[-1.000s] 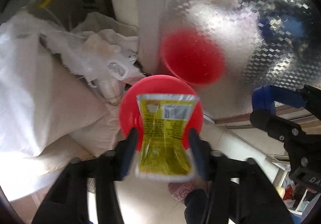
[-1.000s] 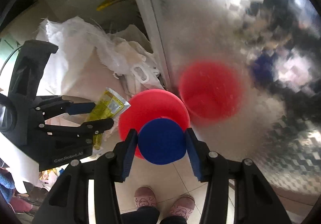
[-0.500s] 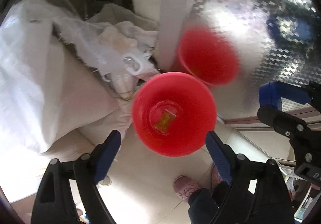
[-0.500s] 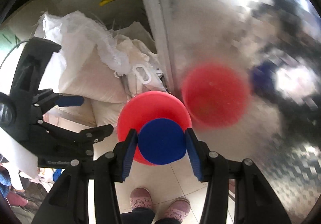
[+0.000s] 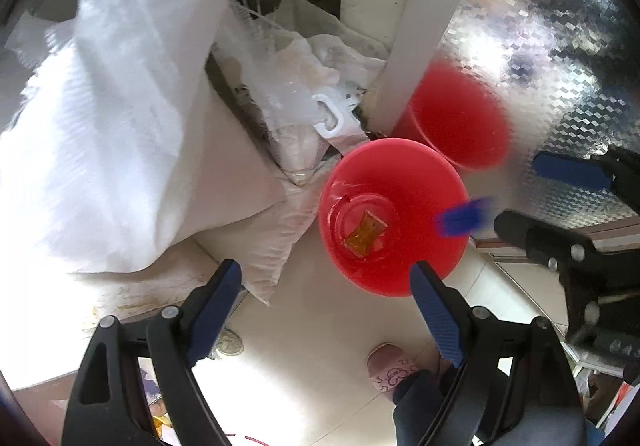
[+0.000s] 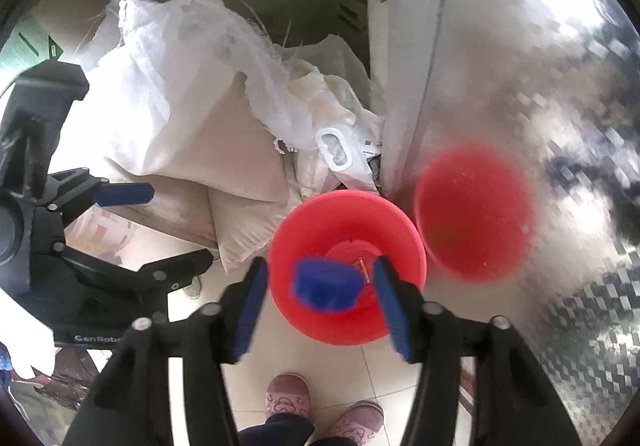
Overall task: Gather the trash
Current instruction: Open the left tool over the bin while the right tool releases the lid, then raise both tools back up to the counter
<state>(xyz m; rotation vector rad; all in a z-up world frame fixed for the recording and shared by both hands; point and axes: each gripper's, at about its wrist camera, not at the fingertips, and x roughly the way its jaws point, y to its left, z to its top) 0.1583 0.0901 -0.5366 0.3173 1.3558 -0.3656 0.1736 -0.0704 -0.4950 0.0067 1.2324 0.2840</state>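
A red bin (image 5: 424,182) stands on the tiled floor against a shiny metal wall, also in the right wrist view (image 6: 312,218). A yellow sauce packet (image 5: 366,232) lies at its bottom. My left gripper (image 5: 326,298) is open and empty above the bin's near left side. My right gripper (image 6: 318,296) is open over the bin. A blue lid (image 6: 328,286), blurred, is falling free between its fingers; it also shows in the left wrist view (image 5: 462,218) over the bin's right rim.
White woven sacks (image 5: 120,118) and a plastic bag (image 6: 288,114) pile up left of the bin. The metal wall (image 5: 560,58) mirrors the bin. A white post (image 5: 412,18) stands behind. The person's pink slippers (image 6: 288,394) are on the floor below.
My left gripper opened and the yellow packet dropped into the bin. My right gripper has just opened and the blue lid is falling toward the bin.
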